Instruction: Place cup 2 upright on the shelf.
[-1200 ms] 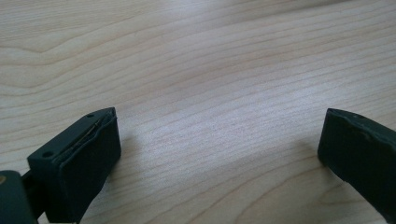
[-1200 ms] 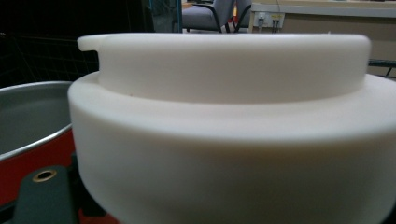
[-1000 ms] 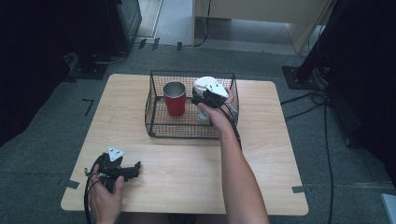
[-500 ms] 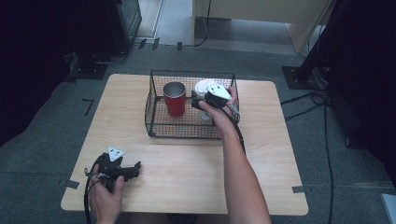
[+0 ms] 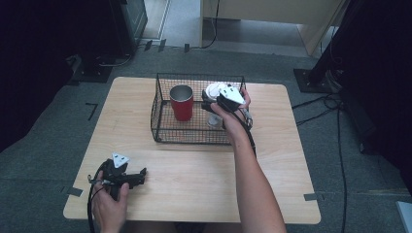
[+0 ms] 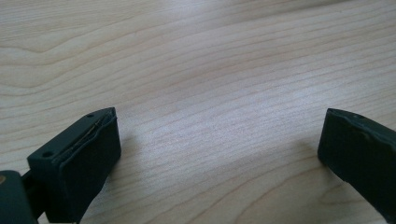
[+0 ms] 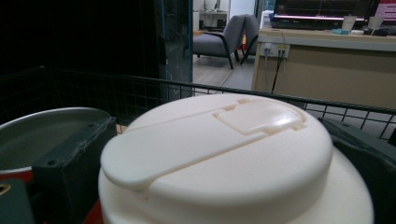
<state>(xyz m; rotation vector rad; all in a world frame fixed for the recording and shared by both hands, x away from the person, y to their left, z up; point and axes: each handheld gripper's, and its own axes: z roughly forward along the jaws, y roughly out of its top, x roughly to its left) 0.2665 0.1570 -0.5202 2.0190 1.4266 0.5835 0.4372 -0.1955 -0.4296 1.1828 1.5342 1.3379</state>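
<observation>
A white lidded cup [image 5: 213,92] stands upright in the right half of a black wire basket [image 5: 194,138], beside a red metal cup [image 5: 181,103]. My right gripper [image 5: 214,101] reaches into the basket from the right. In the right gripper view its jaws stand wide on either side of the white cup [image 7: 219,154], close to its sides, and the gripper [image 7: 219,140] looks open. The red cup's steel rim [image 7: 42,126] shows at the left. My left gripper [image 5: 141,176] rests open on the table [image 5: 194,174] near its front left corner, with bare wood between its jaws [image 6: 219,140].
The basket's far wall [image 7: 280,100] rises just behind the white cup. Cables [image 5: 335,104] run over the floor to the right of the table. A dark stand base [image 5: 316,77] sits on the floor at the back right.
The right hand and gripper have shifted only slightly beside the white cup. The left gripper has not moved.
</observation>
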